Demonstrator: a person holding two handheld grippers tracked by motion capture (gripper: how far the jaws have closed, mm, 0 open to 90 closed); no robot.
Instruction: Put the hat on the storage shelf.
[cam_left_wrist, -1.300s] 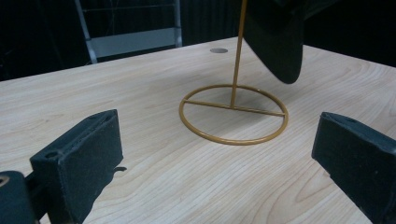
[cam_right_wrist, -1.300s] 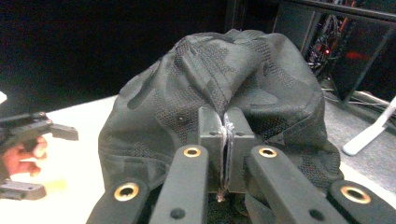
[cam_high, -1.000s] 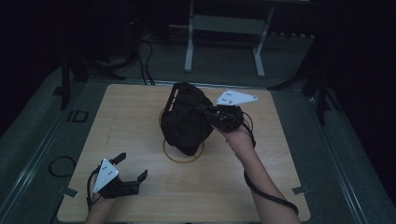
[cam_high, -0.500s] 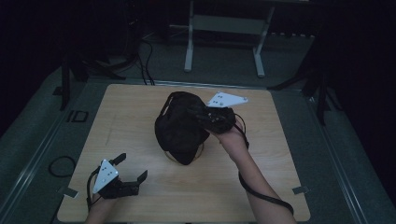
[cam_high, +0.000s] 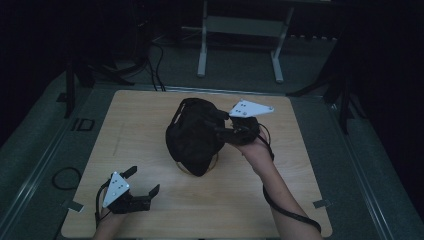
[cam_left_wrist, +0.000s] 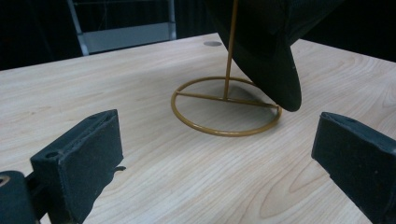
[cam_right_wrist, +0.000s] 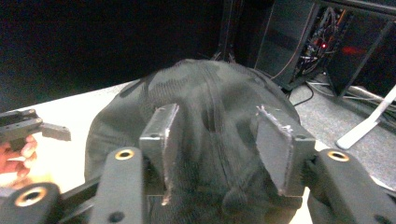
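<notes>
1. One black fabric cap (cam_high: 192, 135) hung on a thin gold wire stand with ring base (cam_left_wrist: 226, 105) at the light wooden worktop (cam_high: 150, 115) centre.
2. Right gripper (cam_high: 225, 127), at the cap's three o'clock, had just been opening its fingers (cam_right_wrist: 161, 140), fabric between them, unpressed.
3. Left gripper (cam_high: 142, 187), at seven o'clock, rested with fingers released.

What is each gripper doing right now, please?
Left gripper: open, holding nothing.
Right gripper: jaws just opening, apart at the black cap.

Dim, dark room. Light wood desk (cam_high: 150, 125) on grey floor (cam_high: 45, 150). White metal frame stand (cam_high: 240, 35) behind it, black cables (cam_high: 155, 60) on floor, equipment rack (cam_right_wrist: 345, 42) in shadow.
</notes>
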